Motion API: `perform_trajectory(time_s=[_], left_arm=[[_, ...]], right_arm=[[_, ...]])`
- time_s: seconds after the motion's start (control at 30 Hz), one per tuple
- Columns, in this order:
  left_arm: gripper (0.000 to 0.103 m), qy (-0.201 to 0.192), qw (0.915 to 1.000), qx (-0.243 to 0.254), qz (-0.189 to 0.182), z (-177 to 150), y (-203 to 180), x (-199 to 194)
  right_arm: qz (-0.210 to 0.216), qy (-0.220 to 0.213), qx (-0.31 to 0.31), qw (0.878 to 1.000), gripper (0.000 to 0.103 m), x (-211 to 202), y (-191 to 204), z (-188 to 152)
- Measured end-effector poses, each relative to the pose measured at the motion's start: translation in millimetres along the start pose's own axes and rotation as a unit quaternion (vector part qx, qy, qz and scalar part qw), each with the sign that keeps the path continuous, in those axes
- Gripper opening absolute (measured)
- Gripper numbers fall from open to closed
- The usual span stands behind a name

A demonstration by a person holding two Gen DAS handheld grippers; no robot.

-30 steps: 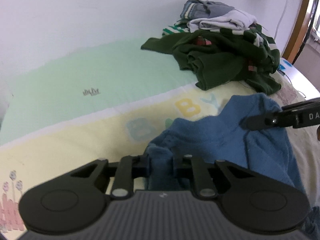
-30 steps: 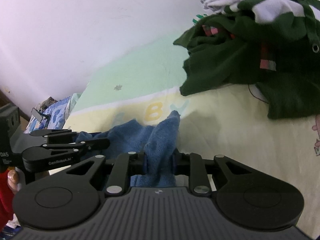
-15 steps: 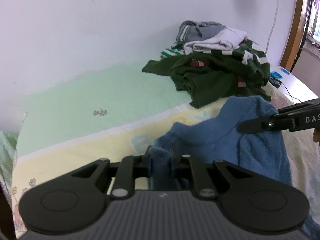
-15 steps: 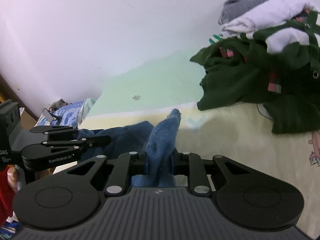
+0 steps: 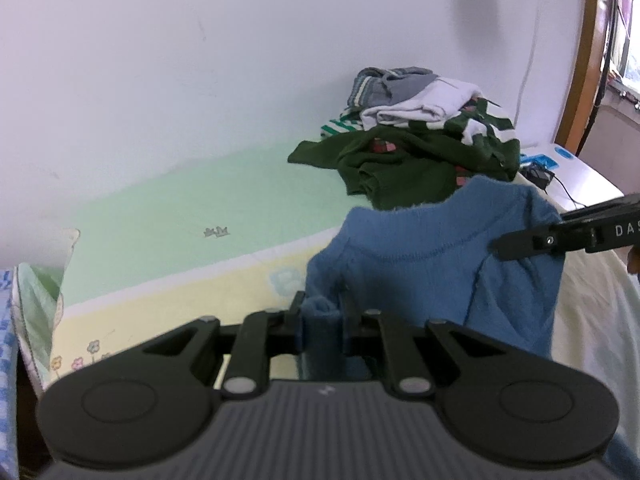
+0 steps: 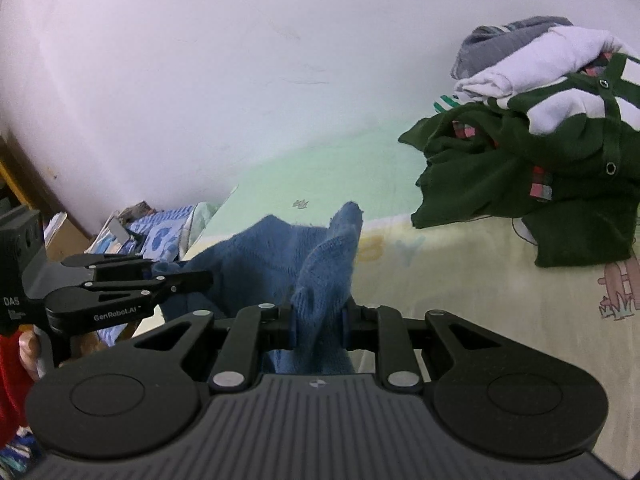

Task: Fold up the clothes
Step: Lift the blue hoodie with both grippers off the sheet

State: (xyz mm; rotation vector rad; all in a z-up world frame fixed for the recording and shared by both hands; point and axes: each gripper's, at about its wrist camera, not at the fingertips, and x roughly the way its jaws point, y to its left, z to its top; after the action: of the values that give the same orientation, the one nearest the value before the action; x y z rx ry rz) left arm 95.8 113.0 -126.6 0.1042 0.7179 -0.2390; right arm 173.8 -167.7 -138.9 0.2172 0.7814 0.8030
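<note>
Both grippers, left gripper (image 5: 322, 322) and right gripper (image 6: 318, 320), pinch the blue sweater (image 5: 432, 256), raised unfolded above the near bed (image 5: 180, 200); far right, the crumpled clothes pile (image 5: 420, 136) remains for folding.

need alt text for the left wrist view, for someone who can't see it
The left gripper is shut on a blue sweater held up above a bed sheet, and the right gripper grips the sweater's other side. Behind, a pile of dark green, white and grey clothes sits against a white wall.
</note>
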Motion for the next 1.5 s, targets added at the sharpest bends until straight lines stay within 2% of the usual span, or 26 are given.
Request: perform_trajectory(time_s=[0.37,0.53,0.9,1.5], left_arm=[[0.012,-0.006,1.0,-0.001,0.002,-16,-9,-32],[0.012,-0.007,0.9999,0.01,0.002,-26,-17,-45],[0.012,0.033,0.9993,0.013,0.014,-38,-28,-42],[0.012,0.05,0.9985,0.012,0.02,-60,-41,-49]], right_arm=[[-0.021,0.01,-0.055,0.998,0.02,-18,20,-13],[-0.014,0.01,-0.067,0.998,0.02,-27,27,-24],[-0.01,0.028,-0.079,0.996,0.021,-33,33,-42],[-0.026,0.039,-0.092,0.995,0.021,-44,44,-66]])
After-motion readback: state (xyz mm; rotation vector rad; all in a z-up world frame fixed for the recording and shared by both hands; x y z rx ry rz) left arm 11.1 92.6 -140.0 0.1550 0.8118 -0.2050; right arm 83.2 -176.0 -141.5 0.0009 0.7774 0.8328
